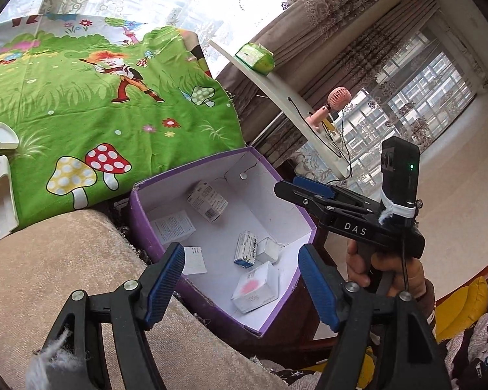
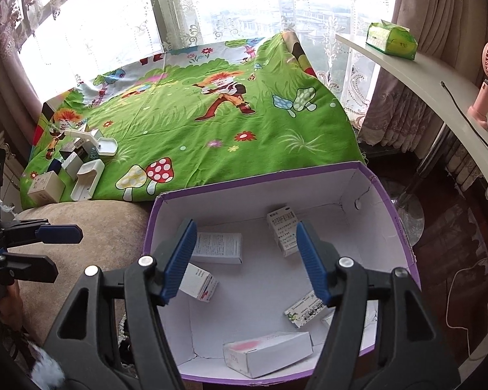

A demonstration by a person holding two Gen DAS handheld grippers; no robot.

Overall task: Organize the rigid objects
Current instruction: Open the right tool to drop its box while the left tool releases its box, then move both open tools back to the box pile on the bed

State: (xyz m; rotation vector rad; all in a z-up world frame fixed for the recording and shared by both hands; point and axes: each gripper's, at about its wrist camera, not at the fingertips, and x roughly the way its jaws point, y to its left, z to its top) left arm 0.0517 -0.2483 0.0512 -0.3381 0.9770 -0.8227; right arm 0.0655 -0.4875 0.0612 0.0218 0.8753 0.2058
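A purple box (image 2: 151, 227) with a white inside stands between the beige cushion and the floor. Several small cartons lie in it, among them a pink-marked one (image 2: 266, 354) and a green-printed one (image 2: 304, 310). My right gripper (image 2: 244, 256) hangs open over the box with nothing between its pads. In the left wrist view my left gripper (image 1: 242, 281) is open and empty at the near rim of the purple box (image 1: 140, 204); the right gripper (image 1: 284, 190) shows side-on at the far rim. More cartons and white holders (image 2: 84, 178) sit on the green cloth.
The cartoon-print green cloth (image 2: 211, 123) covers the surface by the window. A beige cushion (image 1: 48, 276) lies in front of it. A white curved shelf (image 2: 439, 74) on the right carries a green tissue pack (image 2: 390, 40), a cable and a pink fan (image 2: 486, 97). Curtains hang behind.
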